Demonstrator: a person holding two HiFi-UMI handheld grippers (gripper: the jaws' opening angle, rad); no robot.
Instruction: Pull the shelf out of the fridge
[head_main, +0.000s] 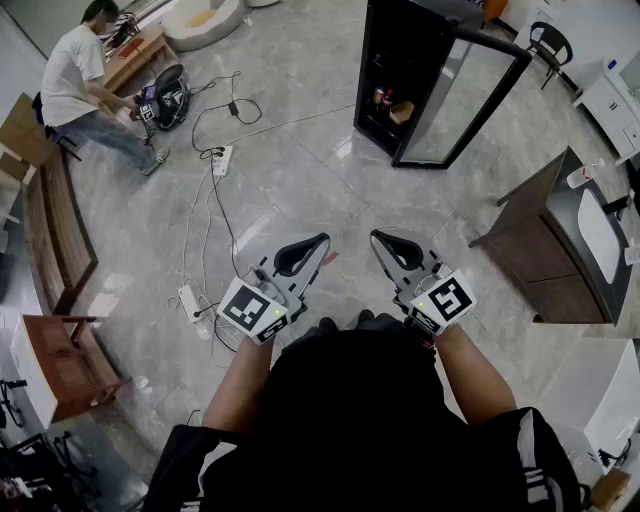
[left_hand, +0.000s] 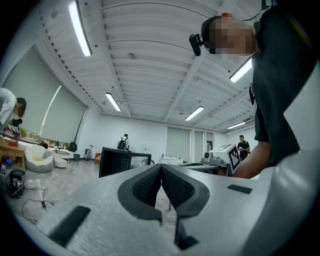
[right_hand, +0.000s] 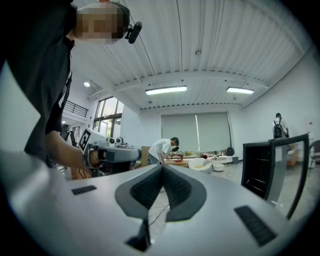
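Observation:
A tall black fridge stands on the floor well ahead of me, its glass door swung open to the right; items sit on a shelf low inside it. The fridge shows small and distant in the left gripper view, and at the right edge in the right gripper view as fridge. My left gripper and right gripper are held side by side close to my body, both shut, with nothing between the tips. Neither is near the fridge.
A person sits at the far left by a low wooden table. Cables and a power strip trail over the marble floor between me and the fridge. A dark cabinet stands at the right, wooden chairs at the left.

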